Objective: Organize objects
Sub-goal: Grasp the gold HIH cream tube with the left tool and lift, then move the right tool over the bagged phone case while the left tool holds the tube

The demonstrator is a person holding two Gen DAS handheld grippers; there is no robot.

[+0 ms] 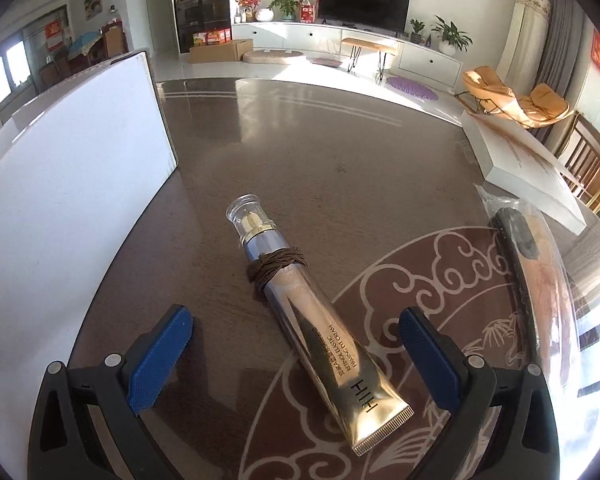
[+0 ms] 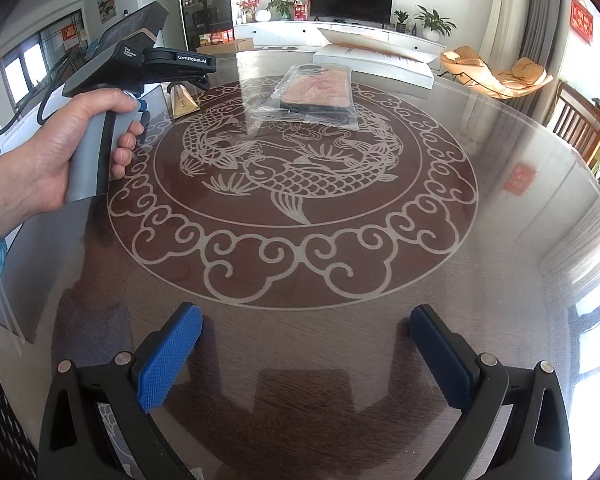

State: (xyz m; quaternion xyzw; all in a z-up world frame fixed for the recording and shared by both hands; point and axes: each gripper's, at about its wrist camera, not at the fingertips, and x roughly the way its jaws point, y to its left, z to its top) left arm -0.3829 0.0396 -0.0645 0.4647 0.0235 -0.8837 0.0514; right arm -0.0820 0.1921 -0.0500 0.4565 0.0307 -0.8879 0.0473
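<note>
Left gripper (image 1: 296, 344) fingers apart, straddling cream tube (image 1: 320, 344) on table (image 1: 300, 140) — right gripper (image 2: 306, 344) apart, empty.

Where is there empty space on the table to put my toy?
The fish pattern in the middle is bare, and so is the near edge by the right gripper. It is crowded at the far side: tube, bagged phone case, white box.

Left gripper (image 1: 296, 344) and right gripper (image 2: 306, 344) both hover with jaws spread wide, empty
</note>
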